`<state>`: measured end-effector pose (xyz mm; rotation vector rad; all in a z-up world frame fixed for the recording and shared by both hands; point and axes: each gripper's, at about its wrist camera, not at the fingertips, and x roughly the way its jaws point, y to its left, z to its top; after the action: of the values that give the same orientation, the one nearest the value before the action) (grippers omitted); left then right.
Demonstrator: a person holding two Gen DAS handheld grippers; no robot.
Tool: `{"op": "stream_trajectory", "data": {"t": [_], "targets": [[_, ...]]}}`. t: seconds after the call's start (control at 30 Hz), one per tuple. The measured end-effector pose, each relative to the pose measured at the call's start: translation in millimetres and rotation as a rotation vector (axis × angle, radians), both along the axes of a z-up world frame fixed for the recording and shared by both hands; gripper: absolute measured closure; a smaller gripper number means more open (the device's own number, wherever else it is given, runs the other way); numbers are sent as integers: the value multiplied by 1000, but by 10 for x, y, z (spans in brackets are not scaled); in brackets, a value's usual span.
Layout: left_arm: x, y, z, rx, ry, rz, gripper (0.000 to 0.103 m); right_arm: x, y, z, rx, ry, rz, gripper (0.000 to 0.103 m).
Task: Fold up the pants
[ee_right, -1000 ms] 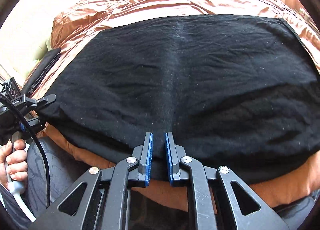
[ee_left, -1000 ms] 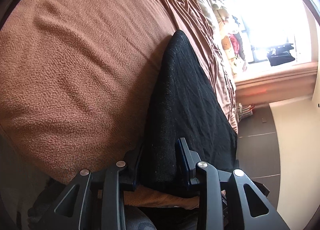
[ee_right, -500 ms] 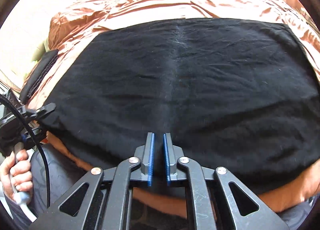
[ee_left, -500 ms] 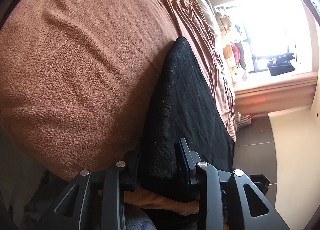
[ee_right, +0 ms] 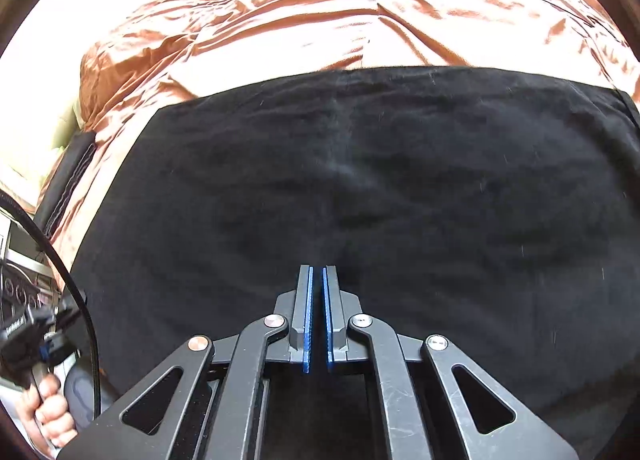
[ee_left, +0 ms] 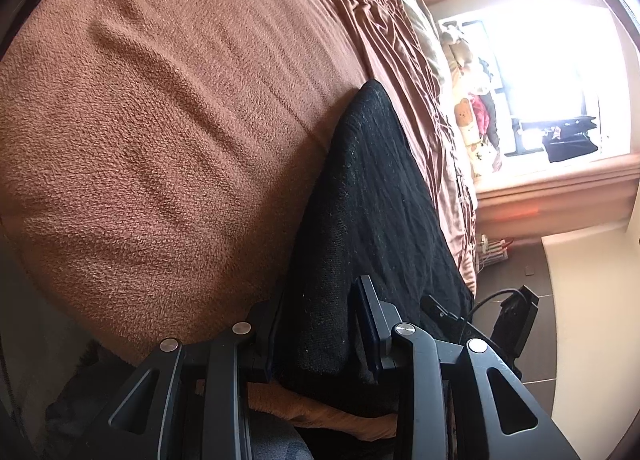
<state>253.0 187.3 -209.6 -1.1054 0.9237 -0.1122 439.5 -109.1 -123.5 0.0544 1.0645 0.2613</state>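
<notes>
Black pants [ee_right: 360, 188] lie folded flat across the near part of the bed. In the left wrist view they run away as a dark band [ee_left: 372, 196]. My left gripper [ee_left: 320, 300] is shut on their thick near corner, with fabric filling the gap between its fingers. That gripper [ee_right: 24, 336] also shows at the lower left of the right wrist view, held by a hand [ee_right: 48, 408]. My right gripper [ee_right: 316, 268] is shut, its blue pads nearly together with no fabric pinched, and its tips point down over the middle of the pants.
A fuzzy brown blanket [ee_left: 160, 140] covers the bed, with a shiny rumpled copper sheet [ee_right: 320, 12] beyond the pants. A black strap-like item [ee_right: 68, 176] lies at the bed's left edge. Dark floor tiles [ee_left: 520, 280] and a bright window [ee_left: 560, 80] are at the right.
My right gripper closed its small gap and moved forward from the pants' near edge to over their middle. The left gripper kept its hold and stayed in place.
</notes>
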Motion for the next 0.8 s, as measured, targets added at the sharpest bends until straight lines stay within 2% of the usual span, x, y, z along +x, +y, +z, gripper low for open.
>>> {"op": "stream_trajectory", "data": {"t": [0.47,0.67,0.8], "targets": [[56,23,-48,-31,7,9,70,870,95,31,-16,21,-47,101],[51,44,-65,-39,5,4,70,1142,185,-16,-30,10,-67,102],[50,46,-58,-33,3,-2,70,1170,202,-47,-23,18,-76,102]]}}
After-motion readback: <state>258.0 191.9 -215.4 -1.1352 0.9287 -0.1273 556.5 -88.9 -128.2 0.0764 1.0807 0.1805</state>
